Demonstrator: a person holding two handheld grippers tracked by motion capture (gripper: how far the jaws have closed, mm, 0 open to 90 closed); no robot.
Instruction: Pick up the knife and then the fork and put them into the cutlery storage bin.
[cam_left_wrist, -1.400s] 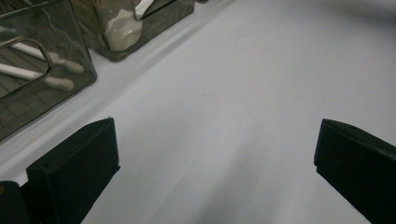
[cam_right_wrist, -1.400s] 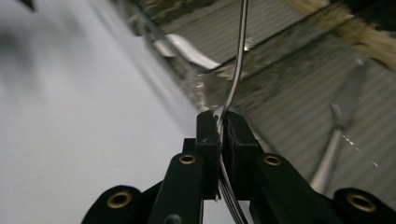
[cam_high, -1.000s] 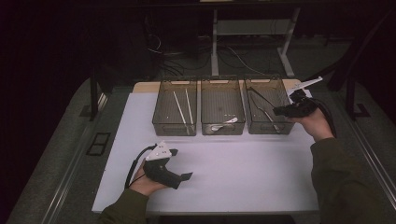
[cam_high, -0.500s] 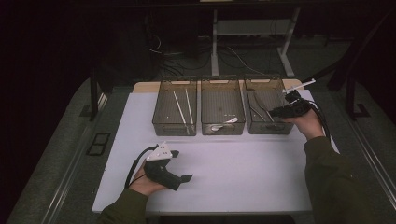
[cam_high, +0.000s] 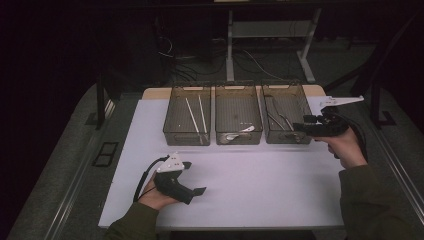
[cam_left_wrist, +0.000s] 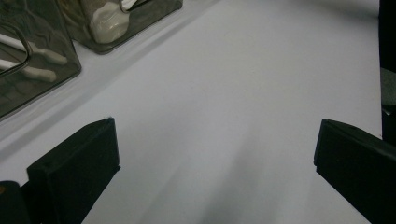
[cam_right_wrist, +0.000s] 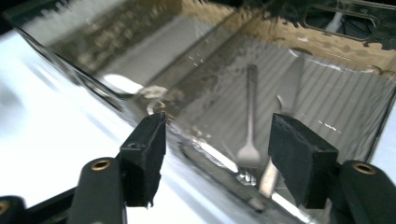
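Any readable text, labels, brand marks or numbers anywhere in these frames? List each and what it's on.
None readable.
Three bins: clear smoky plastic, no label or marking.
White table mat: blank.
Left gripper and right gripper: no legible brand; the small dark marks on the left one's grey plate are too small to read as anything.
Utensils in the right bin: blurred, no stamp to be made out.

In the right gripper view, the utensils (cam_right_wrist: 250, 135) beyond the fingers (cam_right_wrist: 299, 158) blur behind the glare on the bin (cam_right_wrist: 107, 88) wall; which are forks or spoons cannot be told. In the left gripper view, both fingers (cam_left_wrist: 74, 172) are cut off by the picture's edges, and the bins (cam_left_wrist: 37, 60) beyond them run past the top left corner.
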